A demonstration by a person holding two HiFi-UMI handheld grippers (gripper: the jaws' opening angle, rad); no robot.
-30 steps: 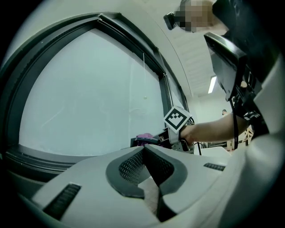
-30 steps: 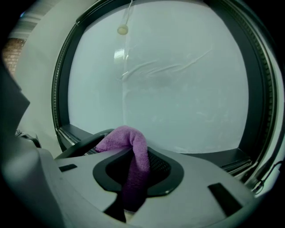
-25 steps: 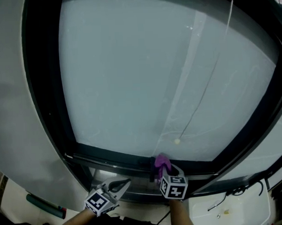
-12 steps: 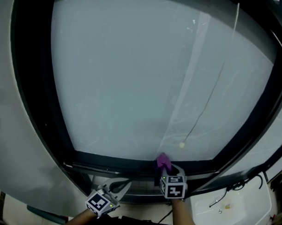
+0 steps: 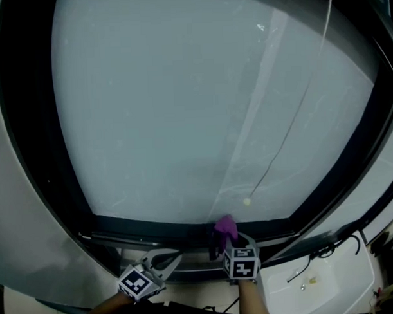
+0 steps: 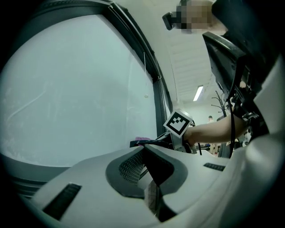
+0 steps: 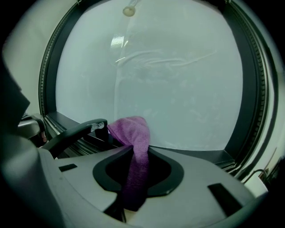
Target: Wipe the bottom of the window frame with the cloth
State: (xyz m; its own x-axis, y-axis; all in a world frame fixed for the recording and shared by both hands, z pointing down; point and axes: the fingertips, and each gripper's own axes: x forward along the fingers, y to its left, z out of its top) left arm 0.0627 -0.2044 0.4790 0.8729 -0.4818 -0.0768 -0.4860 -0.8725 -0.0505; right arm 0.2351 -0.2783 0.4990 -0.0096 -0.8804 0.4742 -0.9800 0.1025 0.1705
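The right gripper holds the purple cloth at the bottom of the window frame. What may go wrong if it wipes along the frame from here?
1. Only a narrow bunch of the cloth sticks out of the right gripper, so the hard jaw tips might scrape the bottom frame.
2. The black handle lies just beside the cloth and could snag it.
3. The bead on the cord hangs just above and might get knocked.
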